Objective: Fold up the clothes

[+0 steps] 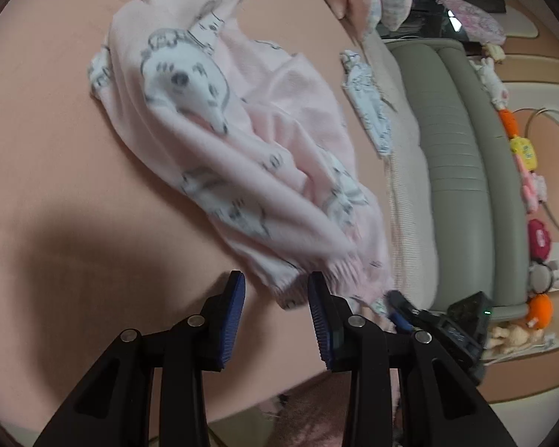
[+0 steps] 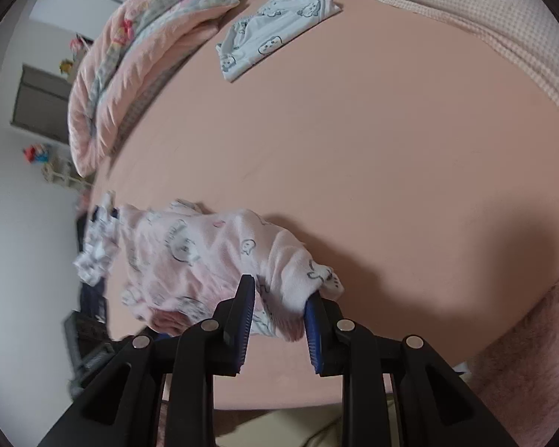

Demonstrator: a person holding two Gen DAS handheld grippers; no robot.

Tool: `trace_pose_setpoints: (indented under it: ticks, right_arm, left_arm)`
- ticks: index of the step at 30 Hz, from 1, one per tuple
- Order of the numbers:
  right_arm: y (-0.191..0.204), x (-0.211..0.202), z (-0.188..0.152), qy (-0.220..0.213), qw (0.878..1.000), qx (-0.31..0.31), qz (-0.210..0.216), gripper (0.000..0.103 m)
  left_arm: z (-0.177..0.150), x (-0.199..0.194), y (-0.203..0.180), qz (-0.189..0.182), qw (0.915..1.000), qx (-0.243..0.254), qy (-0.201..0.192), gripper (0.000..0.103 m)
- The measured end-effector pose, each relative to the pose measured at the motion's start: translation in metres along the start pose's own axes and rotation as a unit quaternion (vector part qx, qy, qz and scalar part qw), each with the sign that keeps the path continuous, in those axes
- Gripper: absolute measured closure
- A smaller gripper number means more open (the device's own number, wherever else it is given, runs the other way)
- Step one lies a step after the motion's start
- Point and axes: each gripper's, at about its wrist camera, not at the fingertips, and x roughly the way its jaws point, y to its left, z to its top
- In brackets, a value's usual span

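left gripper (image 1: 275, 279) has its jaws part-open just short of the pink garment (image 1: 220, 141), gripping nothing; right gripper (image 2: 279, 294) pinches a cuffed end (fabric bunched between the pads). garment lies crumpled on the peach sheet (image 1: 37, 149), long axis running away from the grippers.

A row of small plush toys (image 1: 533, 186) in orange, yellow, pink and red lines the far side of the grey-green padded bumper (image 1: 462, 171). Rolled pink quilted bedding (image 2: 130, 59) lies along the peach bed sheet's (image 2: 354, 141) left edge.
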Motion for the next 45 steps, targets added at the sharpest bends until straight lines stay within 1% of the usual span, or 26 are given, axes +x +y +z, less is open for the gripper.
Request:
trace_pose_setpoints:
  ticks: [3,5,6,7,9,11,12,13,14,15,16,19,21,26,27,30,31,32,34,35,36,37,39,41,43,45]
  right_arm:
    - [-0.009,0.0,0.0,0.005,1.0,0.012,0.007,0.078]
    - [-0.009,0.008,-0.001,0.021,1.0,0.011,0.011,0.078]
    - [-0.01,0.01,-0.002,0.027,1.0,0.007,0.01,0.078]
    - [-0.009,0.013,-0.003,0.029,1.0,0.003,0.009,0.078]
    - [-0.007,0.024,-0.002,0.032,0.999,-0.003,0.012,0.078]
    - [-0.006,0.029,0.0,0.028,0.999,-0.008,0.015,0.08]
    - [-0.002,0.031,0.001,0.022,0.999,-0.015,0.017,0.089]
    - [0.004,0.029,0.001,0.014,0.999,-0.027,0.015,0.093]
    - [0.011,0.025,0.0,0.005,0.999,-0.042,0.012,0.093]
    - [0.016,0.02,-0.001,-0.002,0.998,-0.054,0.01,0.093]
    - [0.02,0.015,-0.002,-0.01,0.998,-0.066,0.007,0.093]
    - [0.03,-0.002,-0.004,-0.029,0.996,-0.085,0.005,0.094]
    - [0.032,-0.011,-0.004,-0.037,0.995,-0.087,0.008,0.094]
    - [0.036,-0.025,-0.011,-0.037,0.995,-0.098,0.01,0.094]
    - [0.037,-0.027,-0.013,-0.034,0.994,-0.1,0.012,0.094]
    - [0.037,-0.033,-0.024,-0.009,0.994,-0.109,0.03,0.094]
    - [0.035,-0.033,-0.027,0.0,0.994,-0.11,0.029,0.093]
    - [0.032,-0.028,-0.031,0.012,0.994,-0.108,0.029,0.093]
    - [0.024,-0.016,-0.037,0.037,0.994,-0.102,0.026,0.092]
    - [0.018,-0.006,-0.039,0.052,0.994,-0.094,0.015,0.091]
    - [0.013,0.003,-0.041,0.064,0.994,-0.087,0.007,0.091]
    - [0.011,0.006,-0.042,0.069,0.994,-0.084,0.007,0.091]
    - [0.009,0.005,-0.039,0.06,0.995,-0.077,0.01,0.09]
    - [0.006,0.001,-0.035,0.048,0.997,-0.066,0.016,0.088]
    - [0.003,-0.005,-0.03,0.035,0.997,-0.059,0.017,0.079]
    - [0.002,-0.006,-0.025,0.033,0.997,-0.062,0.012,0.079]
  left_arm:
    - [-0.003,-0.006,0.005,-0.014,0.9993,-0.025,-0.025,0.07]
    - [-0.003,-0.003,0.01,-0.025,0.9986,-0.042,-0.023,0.07]
    - [-0.002,0.0,0.01,-0.019,0.9987,-0.043,-0.017,0.069]
    - [-0.001,0.005,0.01,0.0,0.9992,-0.039,-0.013,0.066]
    - [-0.002,0.008,0.011,0.008,0.9991,-0.037,-0.018,0.064]
    - [0.0,0.004,0.013,-0.016,0.9977,-0.059,-0.03,0.063]
    - [0.001,0.002,0.015,-0.028,0.9966,-0.069,-0.036,0.064]
    - [0.003,0.002,0.013,-0.044,0.9959,-0.069,-0.038,0.066]
    - [0.005,0.002,0.011,-0.046,0.9964,-0.063,-0.034,0.068]
    - [0.007,0.001,0.007,-0.038,0.9976,-0.049,-0.03,0.085]
    - [0.007,-0.003,0.001,-0.016,0.9989,-0.029,-0.033,0.094]
    - [0.002,-0.022,-0.009,0.015,0.9983,0.007,-0.056,0.098]
    - [0.002,-0.032,-0.01,0.016,0.9974,0.004,-0.07,0.099]
    - [-0.002,-0.084,-0.007,0.036,0.9946,0.021,-0.095,0.1]
    - [-0.003,-0.091,-0.006,0.045,0.9939,0.027,-0.097,0.1]
    - [-0.001,-0.101,-0.012,0.103,0.9882,0.051,-0.102,0.1]
    - [-0.001,-0.099,-0.009,0.123,0.9866,0.054,-0.093,0.1]
    - [-0.001,-0.096,-0.003,0.129,0.987,0.053,-0.08,0.1]
    - [0.002,-0.085,0.014,0.119,0.9914,0.033,-0.045,0.097]
    - [0.004,-0.076,0.021,0.113,0.993,0.023,-0.025,0.094]
    - [0.006,-0.066,0.029,0.107,0.9941,0.014,-0.006,0.081]
    - [0.005,-0.063,0.033,0.116,0.9932,0.011,-0.006,0.064]
    - [0.0,-0.063,0.036,0.103,0.9945,-0.001,-0.014,0.051]
    - [-0.004,-0.063,0.038,0.091,0.9955,-0.014,-0.022,0.048]
    - [-0.01,-0.068,0.039,0.125,0.9915,-0.013,-0.035,0.048]
    - [-0.014,-0.067,0.041,0.13,0.991,-0.021,-0.022,0.048]
